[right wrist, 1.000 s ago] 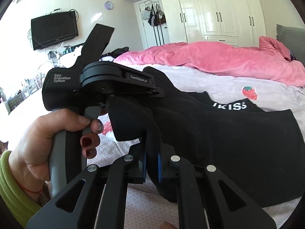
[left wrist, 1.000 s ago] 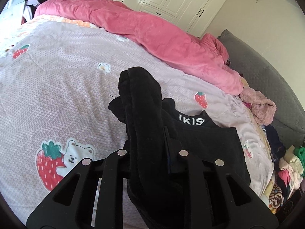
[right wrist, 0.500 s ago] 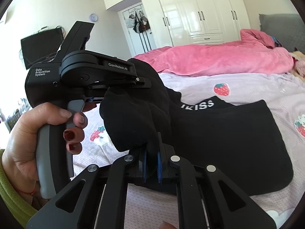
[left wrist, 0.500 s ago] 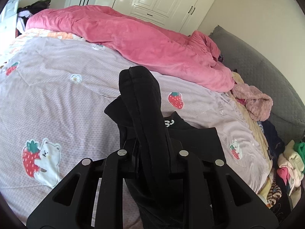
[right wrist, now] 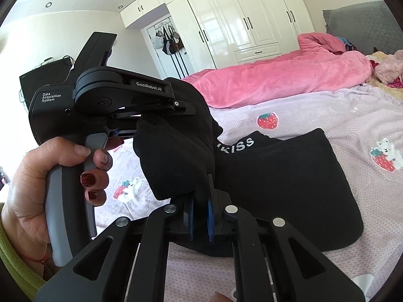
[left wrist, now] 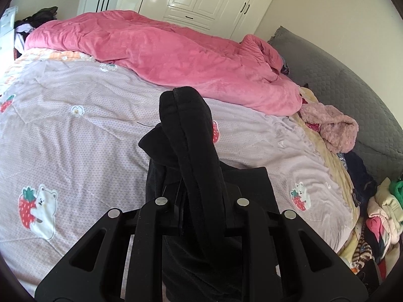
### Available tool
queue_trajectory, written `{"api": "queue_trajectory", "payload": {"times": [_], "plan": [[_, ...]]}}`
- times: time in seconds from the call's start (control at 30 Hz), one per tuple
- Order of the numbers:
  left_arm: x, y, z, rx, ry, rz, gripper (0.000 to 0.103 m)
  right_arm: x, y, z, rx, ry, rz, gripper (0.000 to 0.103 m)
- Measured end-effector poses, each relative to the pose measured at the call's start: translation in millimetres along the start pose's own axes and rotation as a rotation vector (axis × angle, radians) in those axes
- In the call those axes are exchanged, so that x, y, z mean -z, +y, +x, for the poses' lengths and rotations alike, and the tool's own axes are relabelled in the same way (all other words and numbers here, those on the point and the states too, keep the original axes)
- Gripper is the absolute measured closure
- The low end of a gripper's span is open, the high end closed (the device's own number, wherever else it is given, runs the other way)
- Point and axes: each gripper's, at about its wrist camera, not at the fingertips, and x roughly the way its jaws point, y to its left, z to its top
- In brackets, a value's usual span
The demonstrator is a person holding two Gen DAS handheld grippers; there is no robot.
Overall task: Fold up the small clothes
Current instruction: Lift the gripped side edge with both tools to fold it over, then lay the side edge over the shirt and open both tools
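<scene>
A black garment (right wrist: 289,188) with white "KISS" lettering on its waistband (right wrist: 236,146) lies partly on the lilac strawberry-print bedsheet (left wrist: 75,151). Both grippers hold one end of it, lifted off the bed. My left gripper (left wrist: 201,201) is shut on a thick upright fold of the black cloth (left wrist: 186,130). My right gripper (right wrist: 200,214) is shut too, its blue pads (right wrist: 191,216) pinching black cloth just beside the left one. In the right wrist view a hand (right wrist: 37,176) with dark red nails grips the left gripper's grey handle (right wrist: 65,201).
A pink duvet (left wrist: 163,55) lies bunched across the far side of the bed. A grey quilted cushion (left wrist: 340,88), a pink fluffy garment (left wrist: 335,130) and a pile of mixed clothes (left wrist: 377,214) sit at the right. White wardrobes (right wrist: 239,25) stand behind.
Both grippers have carried the pinched end of the black garment sideways across the bed and slightly up. Both stay shut on it, and the right wrist view has rolled a little.
</scene>
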Motion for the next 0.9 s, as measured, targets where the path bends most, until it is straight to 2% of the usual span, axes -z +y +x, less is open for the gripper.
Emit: {"api": "queue_trajectory", "payload": {"times": [0.47,0.73,0.9], "plan": [[0,-36,16,0.003,0.025,0.040,0.091,1,-22,-20,0.026,-0.018,0.049,0.096],[3,-57,44,-0.087,0.058,0.108,0.087,4,-40,-18,0.045,0.007,0.090,0.096],[8,-60,74,-0.122,0.107,0.127,0.079,7,-51,-10,0.075,0.046,0.120,0.096]]}}
